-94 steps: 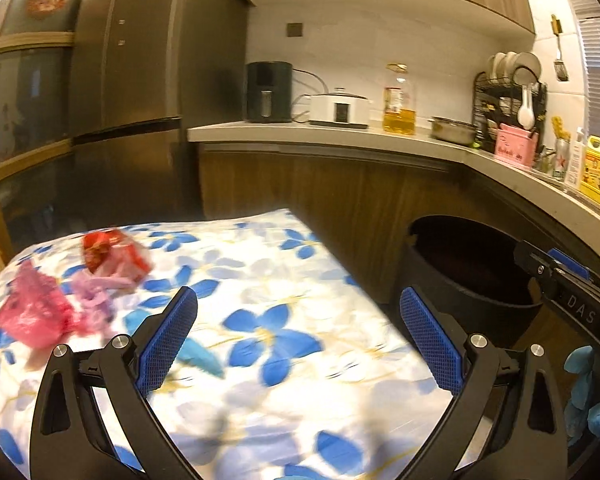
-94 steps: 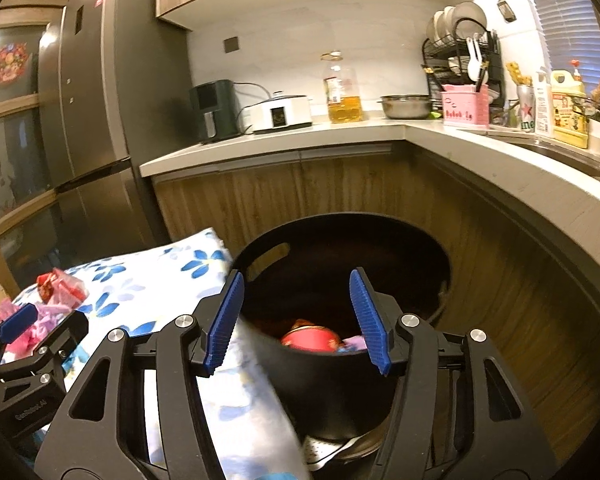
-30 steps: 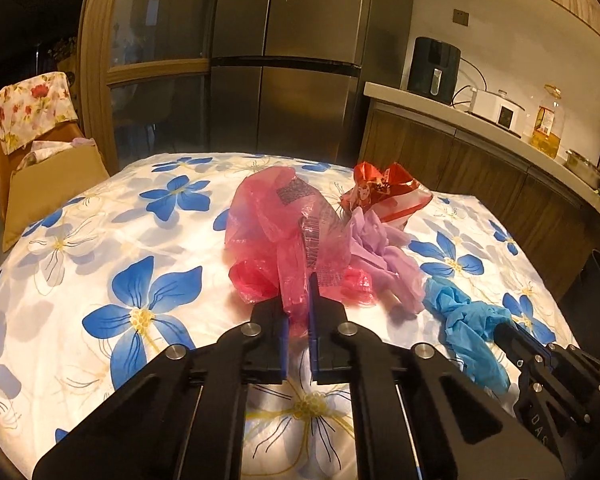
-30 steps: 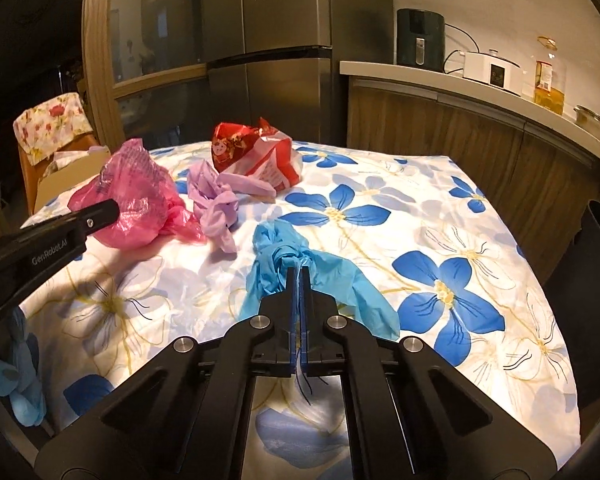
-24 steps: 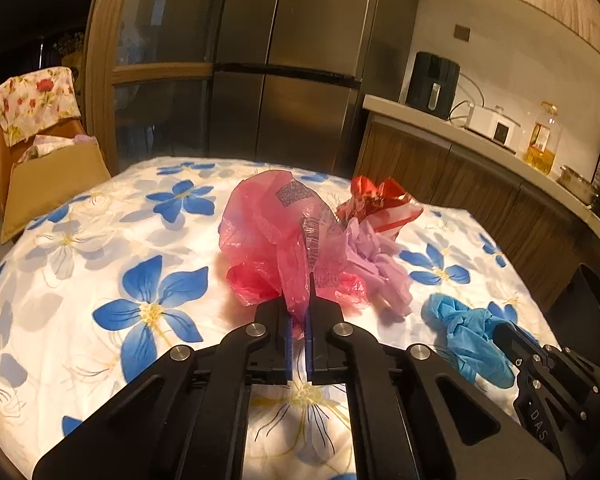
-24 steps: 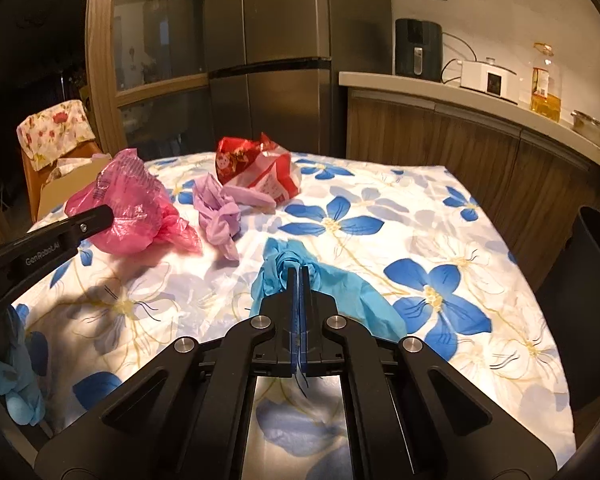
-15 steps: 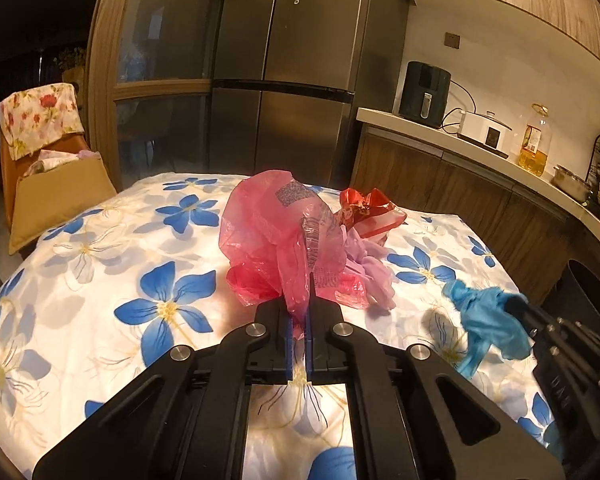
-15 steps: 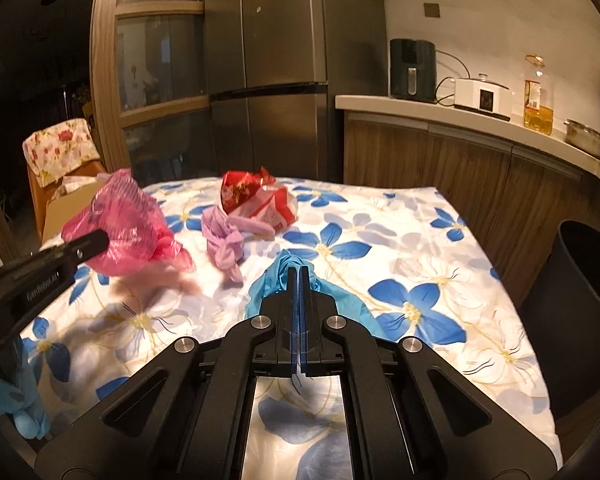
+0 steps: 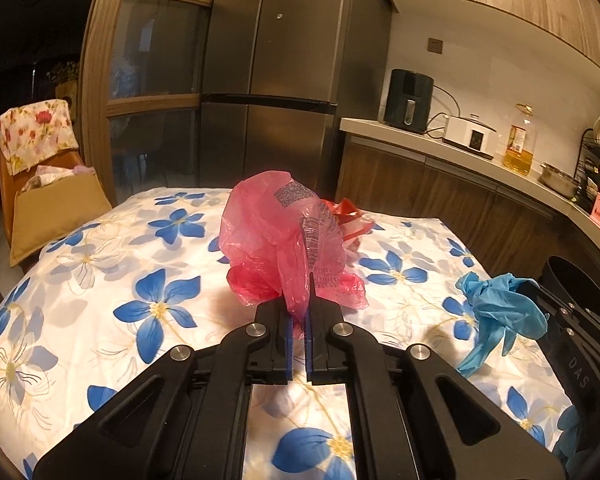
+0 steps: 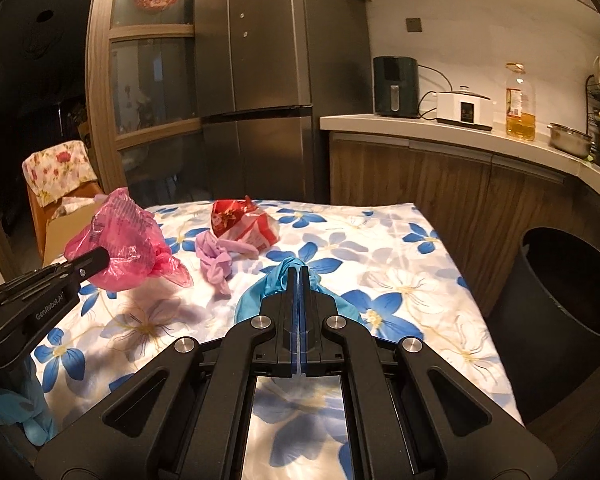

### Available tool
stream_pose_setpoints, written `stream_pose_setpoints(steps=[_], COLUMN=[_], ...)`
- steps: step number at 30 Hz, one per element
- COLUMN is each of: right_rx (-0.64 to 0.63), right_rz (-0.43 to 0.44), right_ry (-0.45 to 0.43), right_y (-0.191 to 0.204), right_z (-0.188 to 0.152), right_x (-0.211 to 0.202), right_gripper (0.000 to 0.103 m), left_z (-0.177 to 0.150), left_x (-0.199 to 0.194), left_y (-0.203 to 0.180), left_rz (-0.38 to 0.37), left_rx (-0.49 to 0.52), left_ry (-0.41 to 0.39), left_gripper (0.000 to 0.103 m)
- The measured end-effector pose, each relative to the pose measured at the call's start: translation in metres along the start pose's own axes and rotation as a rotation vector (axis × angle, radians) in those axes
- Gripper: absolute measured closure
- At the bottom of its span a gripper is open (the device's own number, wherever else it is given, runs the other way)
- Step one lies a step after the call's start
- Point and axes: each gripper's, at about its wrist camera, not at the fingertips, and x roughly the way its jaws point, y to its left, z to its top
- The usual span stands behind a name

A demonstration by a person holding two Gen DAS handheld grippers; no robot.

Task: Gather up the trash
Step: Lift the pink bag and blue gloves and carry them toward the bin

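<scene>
A: Over the flowered tablecloth [image 9: 100, 264], both grippers are loaded. Left gripper [image 9: 297, 322] has its jaws pinched tight on a crumpled pink plastic bag [image 9: 276, 240], which hangs clear above the cloth.

B: And the other?

A: Right gripper [image 10: 299, 280] is clamped on a blue glove [image 9: 500, 312]; jaws fully together, the glove bunched at the tips and drooping below them, off the table.

B: What's left lying there?

A: A red and white wrapper [image 10: 244, 220] and a lilac glove [image 10: 220, 260], touching each other, near the far middle of the cloth.

B: The bin?

A: Black bin [image 10: 560, 300] stands on the floor just beside the table's right edge, against the wooden cabinets [image 10: 440, 184].
</scene>
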Motion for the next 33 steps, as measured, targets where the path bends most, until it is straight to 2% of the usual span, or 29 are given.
stream_pose_setpoints(steps=[9,15,33], right_rx=[0.024,0.053,0.184], right_rz=[-0.052,-0.105,-0.365], right_ry=[-0.028,-0.053,-0.17], right_y=[-0.026,-0.054,-0.188], right_z=[0.001,0.004,0.025], right_x=[-0.024,-0.038,-0.089], right_gripper=[0.103,0.103,0.103], left_z=[-0.001,0.002,0.019], left_x=[-0.006,-0.008,-0.006], left_y=[-0.038,-0.08,-0.226], left_rz=[-0.063,-0.131,-0.376], left_rx=[0.063,0.125,0.281], left_ry=[-0.002,-0.011,-0.062], left_gripper=[0.099,0.099,0.099])
